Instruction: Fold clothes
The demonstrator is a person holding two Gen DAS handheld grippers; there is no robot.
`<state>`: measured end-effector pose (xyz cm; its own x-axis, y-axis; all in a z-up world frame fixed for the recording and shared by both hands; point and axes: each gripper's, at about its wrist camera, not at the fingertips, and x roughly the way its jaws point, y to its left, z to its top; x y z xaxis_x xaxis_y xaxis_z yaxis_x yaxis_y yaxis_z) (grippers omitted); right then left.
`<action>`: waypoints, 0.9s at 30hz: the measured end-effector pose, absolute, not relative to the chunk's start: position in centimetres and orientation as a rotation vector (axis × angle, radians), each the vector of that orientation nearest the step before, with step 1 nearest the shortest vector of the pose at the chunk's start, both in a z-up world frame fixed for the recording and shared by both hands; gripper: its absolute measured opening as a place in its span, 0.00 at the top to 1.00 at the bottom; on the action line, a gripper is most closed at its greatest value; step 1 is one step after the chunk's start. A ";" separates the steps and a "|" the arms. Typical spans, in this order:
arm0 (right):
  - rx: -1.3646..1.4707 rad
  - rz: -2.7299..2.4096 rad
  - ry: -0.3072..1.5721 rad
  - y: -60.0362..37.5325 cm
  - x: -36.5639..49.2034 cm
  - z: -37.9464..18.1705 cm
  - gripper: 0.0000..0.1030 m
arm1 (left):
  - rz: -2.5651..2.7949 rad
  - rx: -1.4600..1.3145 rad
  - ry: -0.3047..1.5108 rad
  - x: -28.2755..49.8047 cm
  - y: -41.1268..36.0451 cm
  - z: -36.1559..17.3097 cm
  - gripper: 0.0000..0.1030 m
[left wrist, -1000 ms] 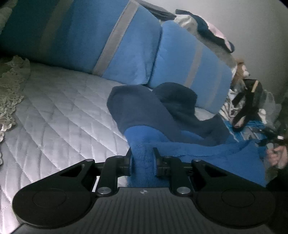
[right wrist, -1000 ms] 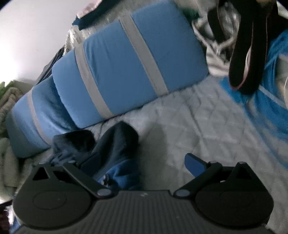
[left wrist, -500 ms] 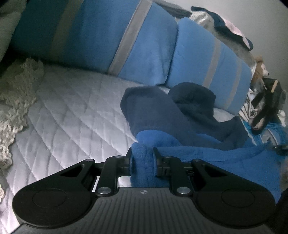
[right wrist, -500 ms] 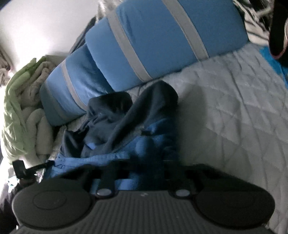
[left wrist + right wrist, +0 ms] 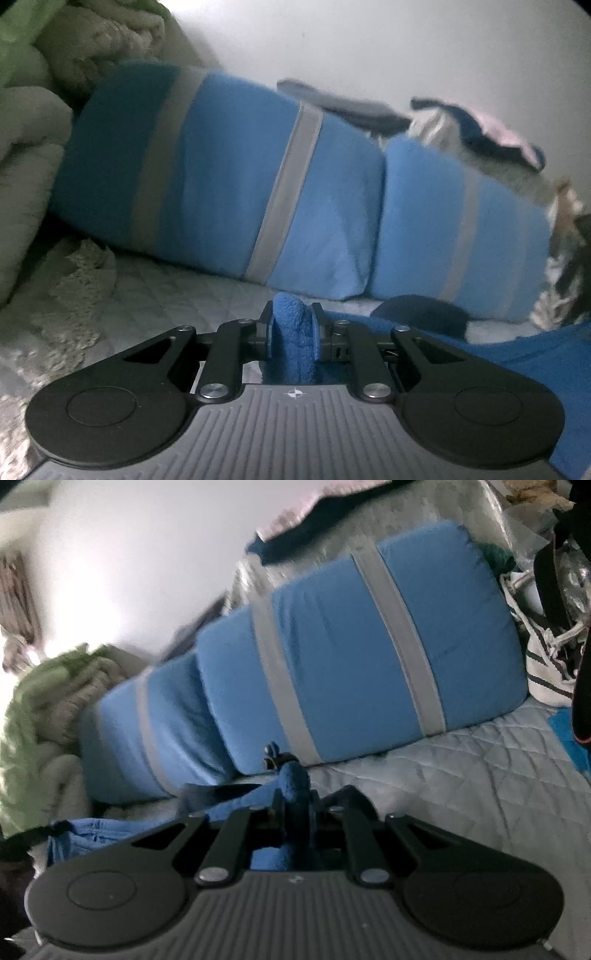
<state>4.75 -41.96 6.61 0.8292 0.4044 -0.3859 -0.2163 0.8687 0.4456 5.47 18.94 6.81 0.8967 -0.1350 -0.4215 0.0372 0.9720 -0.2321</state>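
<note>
Fleece fills both grips, though most of the blue fleece garment is hidden below each claw's black body, and its far parts blur into shadow. Between the pads of the left gripper a thick fold is pinched tight; the rest trails off to the right. In the right gripper, jaws nearly together, a thinner bunch pokes up past the fingertips (darker here, hard to read). Both claws point slightly downward over the quilted bed. Beyond lie two blue pillows with grey stripes, then a pale wall.
</note>
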 end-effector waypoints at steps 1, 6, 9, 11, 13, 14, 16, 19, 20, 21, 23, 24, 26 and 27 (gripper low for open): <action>0.391 0.329 0.509 -41.8 5.5 6.2 0.89 | -0.079 -0.226 0.461 6.4 18.7 6.2 0.83; 0.400 0.321 0.600 -42.6 8.0 3.4 0.85 | -0.072 -0.254 0.536 8.3 19.2 3.2 0.82; 0.404 0.325 0.636 -43.3 8.7 2.2 0.58 | -0.072 -0.260 0.568 8.8 19.8 2.0 0.82; 0.418 0.320 0.634 -44.4 8.8 2.0 0.45 | -0.066 -0.269 0.585 8.8 20.1 1.2 0.82; 0.477 0.350 0.623 -46.0 8.9 1.7 0.38 | -0.060 -0.279 0.601 9.0 20.3 0.8 0.82; 0.506 0.376 0.624 -46.8 8.9 1.5 0.38 | -0.057 -0.282 0.607 9.1 20.4 0.6 0.82; 0.549 0.422 0.629 -48.1 8.8 1.1 0.38 | -0.052 -0.280 0.612 9.3 20.3 0.5 0.82; 0.532 0.466 0.661 -48.5 8.7 0.4 0.38 | -0.046 -0.280 0.619 9.6 20.2 0.6 0.82; 0.518 0.469 0.671 -48.4 8.6 0.2 0.38 | -0.045 -0.280 0.621 9.7 20.2 0.6 0.82; 0.500 0.467 0.681 -48.1 8.6 0.0 0.38 | -0.044 -0.282 0.624 9.8 20.1 0.6 0.82; 0.465 0.465 0.694 -47.4 8.6 -0.2 0.39 | -0.045 -0.287 0.627 10.0 20.1 0.6 0.82; 0.444 0.466 0.690 -46.9 8.6 -0.1 0.39 | -0.046 -0.291 0.628 10.0 20.2 0.6 0.82; 0.393 0.452 0.678 -45.8 8.7 0.2 0.39 | -0.054 -0.303 0.632 10.0 20.4 0.6 0.81; 0.378 0.446 0.674 -45.3 8.8 0.3 0.39 | -0.060 -0.313 0.633 9.9 20.6 0.6 0.80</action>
